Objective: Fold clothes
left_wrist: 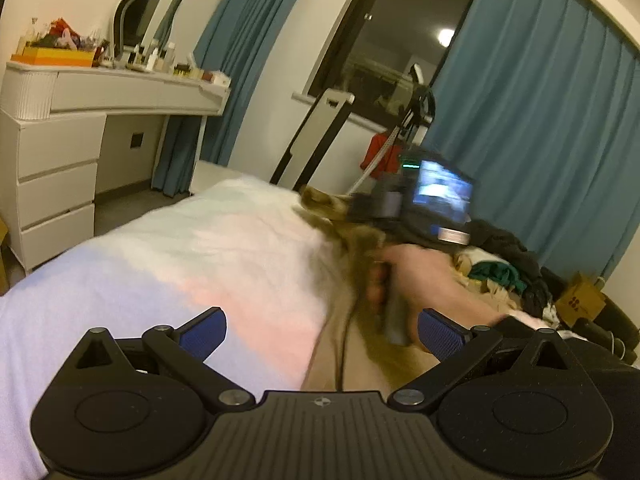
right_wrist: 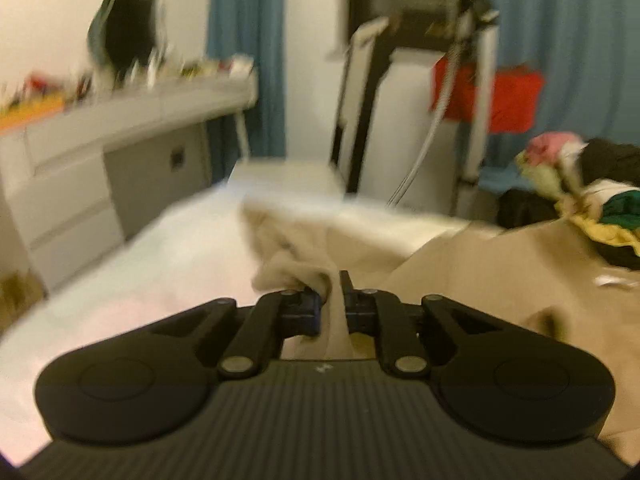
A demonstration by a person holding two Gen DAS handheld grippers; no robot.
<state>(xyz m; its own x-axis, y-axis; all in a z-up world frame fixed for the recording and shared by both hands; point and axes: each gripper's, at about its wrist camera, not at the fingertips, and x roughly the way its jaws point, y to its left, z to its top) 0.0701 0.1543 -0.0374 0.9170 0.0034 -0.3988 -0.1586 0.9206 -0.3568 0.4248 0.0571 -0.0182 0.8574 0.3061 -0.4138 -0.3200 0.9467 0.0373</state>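
On the bed (left_wrist: pixel 200 240), white sheet, lies a beige garment (right_wrist: pixel 460 264), soft and thick-looking, spread toward the right side and rumpled into ridges at its near edge. Colour plain tan throughout; a bunched fold stands up from it where it is gripped. Right claw (right_wrist: pixel 332 304) pinched together on that raised fold, cloth pressed between the blue pads and hanging down between them. Picture here blurred. From the left wrist view, the person's right hand (left_wrist: pixel 424 280) and its device show over the same fabric, also smeared. Left claw (left_wrist: pixel 320 332) spread wide apart, nothing between the pads, hovering above the sheet's edge and the garment's near border. Behind the garment, a heap of mixed clothes (right_wrist: pixel 592 216), dark, green and yellow. White dresser (left_wrist: pixel 60 152) at left; blue curtains (left_wrist: pixel 540 120) behind.
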